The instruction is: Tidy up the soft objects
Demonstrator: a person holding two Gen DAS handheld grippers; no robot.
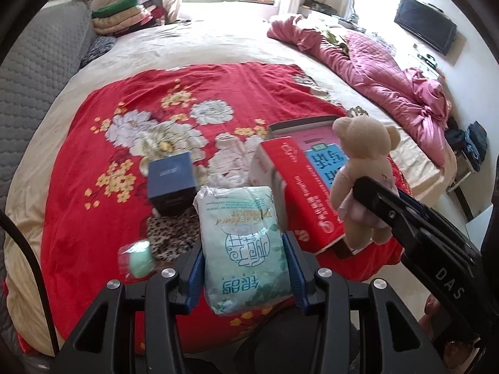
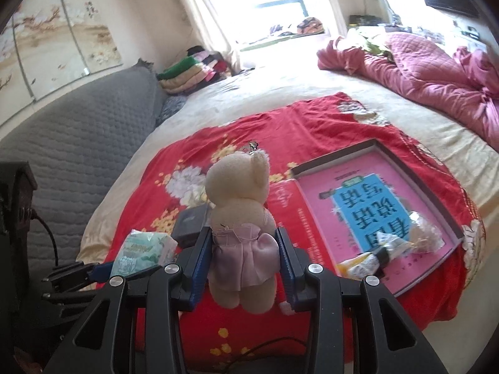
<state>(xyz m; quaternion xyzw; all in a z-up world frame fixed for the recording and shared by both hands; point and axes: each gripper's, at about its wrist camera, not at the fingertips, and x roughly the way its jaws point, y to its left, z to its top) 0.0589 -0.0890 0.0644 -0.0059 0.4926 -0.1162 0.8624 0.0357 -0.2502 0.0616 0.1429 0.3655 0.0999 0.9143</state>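
Red floral blanket (image 1: 131, 193) covers the near part of the bed (image 1: 218, 43), with a pink quilt (image 1: 383, 71) bunched at the far right. On the blanket's right side lies an open red box (image 2: 414, 168), its pink-and-blue printed inside showing and some clear-wrapped bits (image 2: 402, 243) resting in its near corner; what they are is hard to make out. Left of the box sits a small dark blue box (image 1: 171, 180), and nearer, a blurred green item in plastic (image 1: 138, 257). The left gripper (image 1: 244, 268) has its jaws clenched on a tissue pack (image 1: 243, 243), held up over the near edge of the blanket. The right gripper (image 2: 243, 258) has its jaws clenched on a beige teddy (image 2: 240, 212) at its lilac skirt, lifted just left of the red box. Both soft things look picked up and not yet placed, so the step in hand seems to be carrying them to a common spot, probably the open box. Next would be lowering each over bare room in the tray before letting go. Both items' lower ends are hidden by the gripper bodies.
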